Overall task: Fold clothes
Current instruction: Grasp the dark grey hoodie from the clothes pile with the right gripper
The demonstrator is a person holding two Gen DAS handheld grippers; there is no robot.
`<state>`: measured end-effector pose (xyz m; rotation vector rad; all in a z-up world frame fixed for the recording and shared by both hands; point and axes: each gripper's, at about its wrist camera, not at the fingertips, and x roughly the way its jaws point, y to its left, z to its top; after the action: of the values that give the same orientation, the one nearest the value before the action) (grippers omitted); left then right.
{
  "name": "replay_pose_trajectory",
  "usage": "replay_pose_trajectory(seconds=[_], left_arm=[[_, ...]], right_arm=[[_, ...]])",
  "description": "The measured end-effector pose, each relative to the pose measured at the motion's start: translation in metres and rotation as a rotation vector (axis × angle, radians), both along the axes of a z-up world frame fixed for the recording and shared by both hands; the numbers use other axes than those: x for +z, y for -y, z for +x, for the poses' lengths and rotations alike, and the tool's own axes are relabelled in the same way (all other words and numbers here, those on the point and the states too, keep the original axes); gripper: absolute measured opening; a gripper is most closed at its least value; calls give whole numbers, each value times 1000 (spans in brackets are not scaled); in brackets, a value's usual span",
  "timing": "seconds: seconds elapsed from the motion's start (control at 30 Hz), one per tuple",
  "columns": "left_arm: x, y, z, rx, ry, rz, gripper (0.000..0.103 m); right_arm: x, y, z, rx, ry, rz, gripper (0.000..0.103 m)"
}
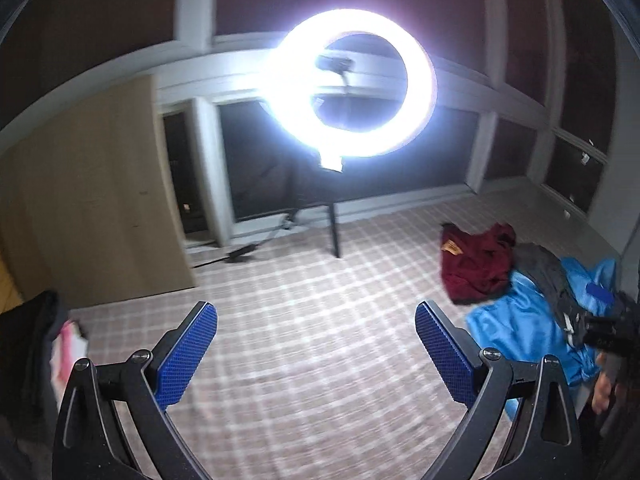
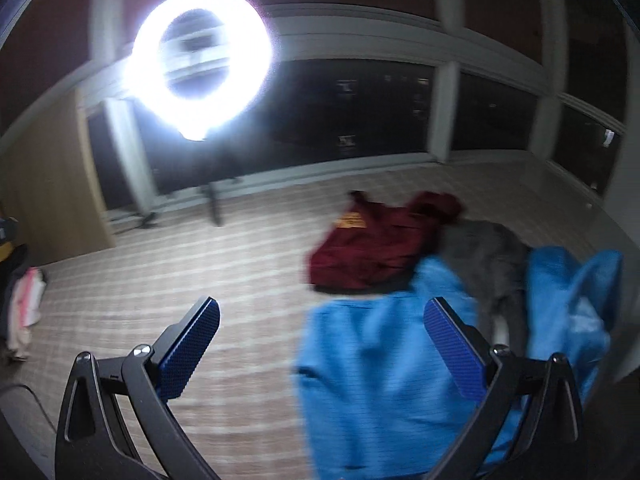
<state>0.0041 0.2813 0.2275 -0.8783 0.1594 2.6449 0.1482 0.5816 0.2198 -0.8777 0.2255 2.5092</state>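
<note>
Two grippers, both empty: we see the left gripper (image 1: 316, 344) spread as wide as it goes, and the right gripper (image 2: 322, 340) spread wide too, nothing between the pads. Clothes lie in a heap on the checked floor (image 1: 304, 304), far right: blue garment (image 2: 376, 368) nearest, maroon top (image 2: 372, 248) and grey piece (image 2: 488, 256) behind. We judge the blue fabric light, limp, maybe slippery; pinch a hem or corner.
</note>
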Motion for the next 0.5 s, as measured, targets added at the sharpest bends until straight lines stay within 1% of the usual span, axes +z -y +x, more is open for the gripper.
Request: replay_pose_trajectory(seconds=[0.07,0.13,0.17,0.27,0.3,0.4,0.5], left_arm=[[-7,-11,-6,-23,16,-5,100],[-15,-24,-15,-47,43,-9,100],[-19,-30,-19,-59,58,-10,100],[-32,-48,-28,-92,104,-18,100],[-37,-53,-31,-99,116,-27,100],[-49,-63,-37,-117,153,-43,100],[-60,-68,-43,-125,188,-58,100]], right_arm=[[-6,-40,10,-49,34,20,103],[-15,-80,14,-94,70,17,103],[-21,-102,14,-116,94,0,103],[-44,-158,9,-124,156,-100,103],[-52,-171,6,-133,181,-110,103],[-76,-199,-4,-170,274,-98,103],[-92,-216,-11,-148,310,-115,103]])
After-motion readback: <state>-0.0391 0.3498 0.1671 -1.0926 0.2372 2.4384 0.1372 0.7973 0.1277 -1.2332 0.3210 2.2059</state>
